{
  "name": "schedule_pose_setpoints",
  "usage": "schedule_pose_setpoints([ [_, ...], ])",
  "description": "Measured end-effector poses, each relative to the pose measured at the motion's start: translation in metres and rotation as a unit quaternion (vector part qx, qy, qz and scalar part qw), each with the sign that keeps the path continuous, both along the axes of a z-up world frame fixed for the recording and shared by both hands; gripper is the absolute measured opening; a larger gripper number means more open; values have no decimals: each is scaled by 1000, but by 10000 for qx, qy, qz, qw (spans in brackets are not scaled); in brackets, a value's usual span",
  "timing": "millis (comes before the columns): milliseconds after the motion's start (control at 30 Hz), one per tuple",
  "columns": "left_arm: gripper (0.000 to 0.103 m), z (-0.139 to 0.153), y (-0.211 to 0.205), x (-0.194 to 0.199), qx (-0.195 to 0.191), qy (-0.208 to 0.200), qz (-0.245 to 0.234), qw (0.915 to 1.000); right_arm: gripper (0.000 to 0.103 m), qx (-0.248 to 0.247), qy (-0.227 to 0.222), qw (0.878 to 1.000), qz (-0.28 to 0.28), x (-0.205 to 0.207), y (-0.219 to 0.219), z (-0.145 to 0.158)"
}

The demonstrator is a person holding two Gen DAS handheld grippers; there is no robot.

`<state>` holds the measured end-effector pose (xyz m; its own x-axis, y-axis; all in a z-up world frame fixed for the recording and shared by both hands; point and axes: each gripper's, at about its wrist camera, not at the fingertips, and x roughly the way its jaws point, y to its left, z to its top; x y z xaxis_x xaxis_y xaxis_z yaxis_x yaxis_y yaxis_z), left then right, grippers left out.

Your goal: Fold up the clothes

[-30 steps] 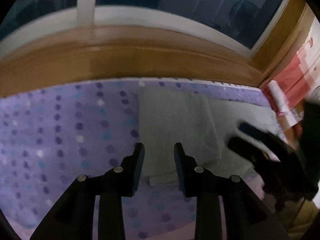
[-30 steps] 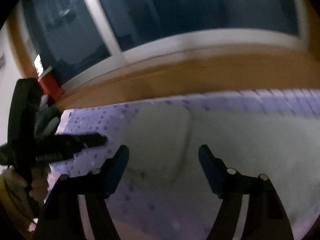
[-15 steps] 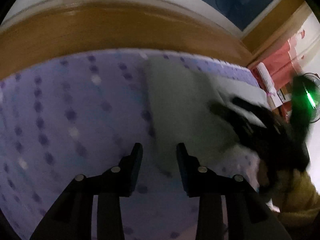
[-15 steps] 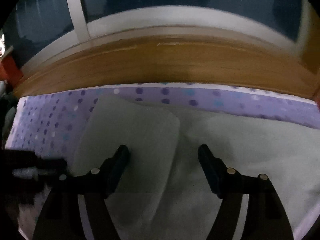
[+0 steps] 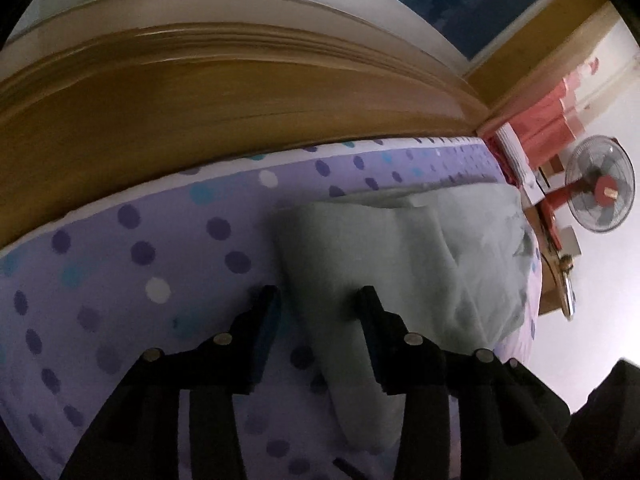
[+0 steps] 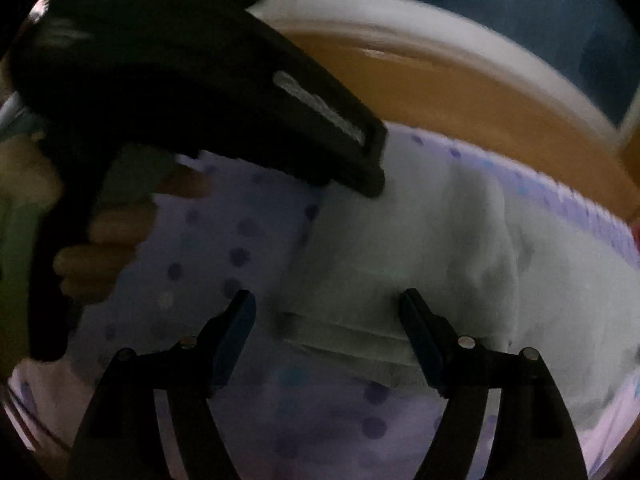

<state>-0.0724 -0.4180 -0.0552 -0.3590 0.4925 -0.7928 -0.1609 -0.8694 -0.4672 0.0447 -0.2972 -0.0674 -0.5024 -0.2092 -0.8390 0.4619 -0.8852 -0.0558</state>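
A pale grey-green garment [image 5: 400,256], partly folded, lies on a purple dotted bedsheet [image 5: 120,280]. My left gripper [image 5: 318,304] hovers low over the garment's left edge, jaws open, with the cloth edge showing between the fingertips. In the right wrist view the garment [image 6: 420,248] shows a layered front edge. My right gripper [image 6: 328,304] stands wide open just in front of that edge, nothing held. The left gripper [image 6: 372,168] crosses the upper left of this view, held by a hand [image 6: 100,240], its tip over the garment's far left corner.
A wooden ledge [image 5: 240,96] and a dark window run along the bed's far side. Off the right end of the bed stand a fan [image 5: 600,190] and red and white items [image 5: 540,128]. Bare sheet [image 6: 224,248] lies left of the garment.
Both grippers have dropped closer to the garment. The left one has swung to its left edge and tilted. It now fills the upper left of the right wrist view.
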Motion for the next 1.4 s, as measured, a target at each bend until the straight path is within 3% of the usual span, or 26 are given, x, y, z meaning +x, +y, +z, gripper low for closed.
schedule_pose_setpoints([
  [100, 43, 1, -3, -1, 30, 6, -125, 9999, 74, 194, -10, 9997, -119, -2, -7, -3],
  [200, 43, 1, -1, -1, 21, 32, -237, 9997, 64, 498, 103, 9985, -210, -1, -15, -7],
  [433, 43, 0, 3, 2, -31, 138, -333, 9993, 56, 573, 193, 9978, -262, -1, -17, -7],
  [500, 43, 0, 3, 3, -45, 140, -332, 9993, 51, 564, 213, 9978, -274, -2, -18, -6],
  [567, 43, 1, 4, 3, -87, 139, -334, 9993, 41, 543, 236, 9978, -300, -3, -19, -6],
  [633, 43, 2, 7, 4, -256, 201, -389, 9987, 31, 522, 260, 9978, -327, -3, -20, -5],
  [867, 49, 6, 15, 13, -837, 529, -638, 9930, 27, 379, 239, 9983, -379, -9, -21, -1],
  [1033, 49, 8, 9, 7, -680, 255, -563, 9958, 22, 167, 215, 9986, -446, -5, -15, -1],
  [1100, 25, 11, 10, 6, -591, 248, -561, 9964, 20, -78, 147, 9985, -517, 0, -9, 2],
  [1400, 21, 47, 26, 9, -614, 358, -454, 9964, 19, -1741, 6, 9831, -565, 6, 37, 30],
])
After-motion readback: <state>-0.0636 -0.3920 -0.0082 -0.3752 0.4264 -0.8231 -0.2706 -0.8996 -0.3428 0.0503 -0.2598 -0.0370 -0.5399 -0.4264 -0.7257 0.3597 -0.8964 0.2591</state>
